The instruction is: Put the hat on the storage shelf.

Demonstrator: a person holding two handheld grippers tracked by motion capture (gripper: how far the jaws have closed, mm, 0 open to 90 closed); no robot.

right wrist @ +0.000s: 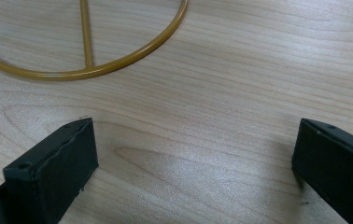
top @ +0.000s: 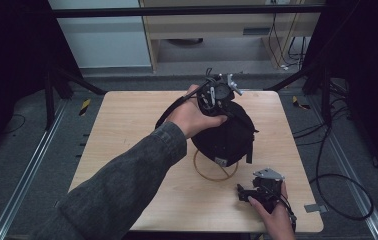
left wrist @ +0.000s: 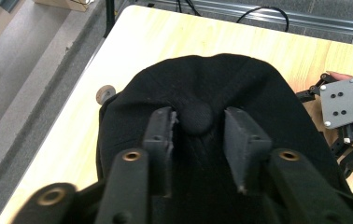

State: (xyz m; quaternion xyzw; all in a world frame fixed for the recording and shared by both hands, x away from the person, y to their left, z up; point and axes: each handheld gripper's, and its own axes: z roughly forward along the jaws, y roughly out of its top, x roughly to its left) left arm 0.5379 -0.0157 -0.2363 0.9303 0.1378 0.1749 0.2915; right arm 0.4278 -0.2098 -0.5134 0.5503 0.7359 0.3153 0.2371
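Black cap [top: 227,135] on gold wire stand [top: 214,170], mid-table | soft, light; I'd pinch crown button [left wrist: 197,117] | left tool [left wrist: 198,128] parted astride button, not pinching | right tool [right wrist: 193,163] spread, empty

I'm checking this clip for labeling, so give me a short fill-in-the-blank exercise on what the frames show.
1. The black cap sits on a stand with a round ____-coloured wire base.
2. The left gripper has its jaws on either side of the cap's top ____, pads not pressing it.
3. The right gripper hangs over bare ____ table with its jaws wide apart.

Missing words: gold; button; wooden
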